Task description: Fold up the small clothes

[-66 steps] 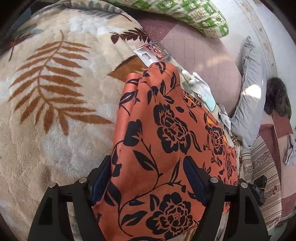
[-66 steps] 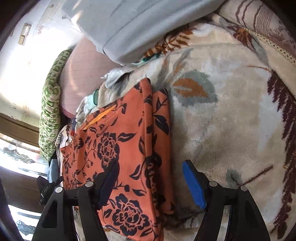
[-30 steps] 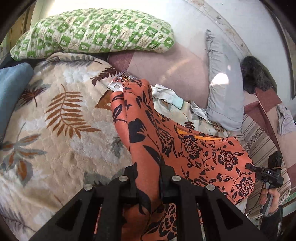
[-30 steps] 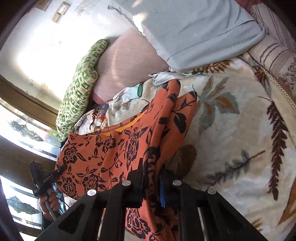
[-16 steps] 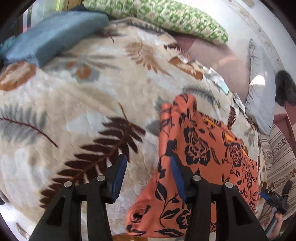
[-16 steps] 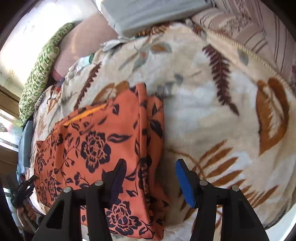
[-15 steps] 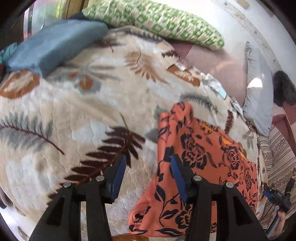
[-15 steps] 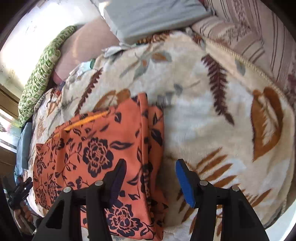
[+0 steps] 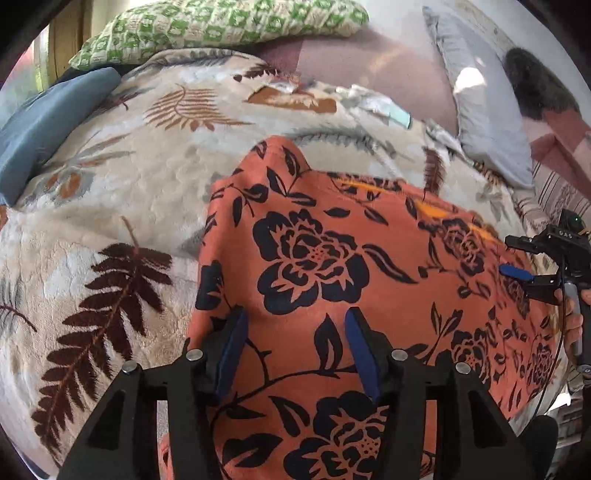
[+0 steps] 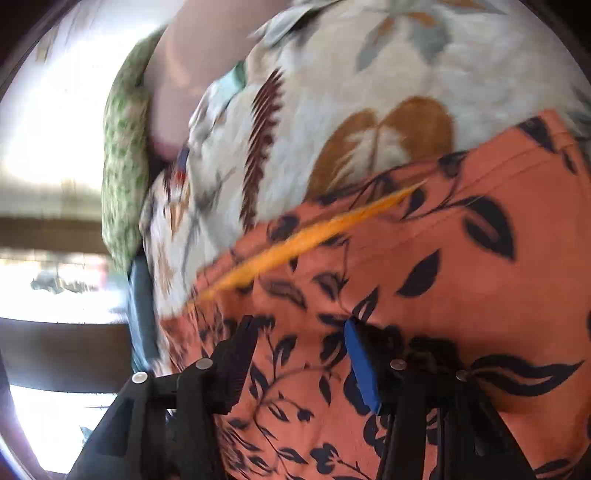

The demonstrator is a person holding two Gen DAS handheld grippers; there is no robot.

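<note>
Garment: orange floral cloth (image 9: 354,280) is spread flat on the leaf-print blanket (image 9: 110,206).
Left gripper (image 9: 293,350): held spread above the cloth's near-left edge.
Right gripper (image 10: 297,363): held spread over the cloth's right side.
Advice: both edges should be pinched evenly before folding.

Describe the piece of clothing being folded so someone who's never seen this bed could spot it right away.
Start at the big cream blanket with brown fern leaves covering the bed. The garment lies spread on it, below the green checked pillow and beside the grey pillow. It is the only orange cloth, printed with black roses and leaves, with a yellow strip along one edge.
</note>
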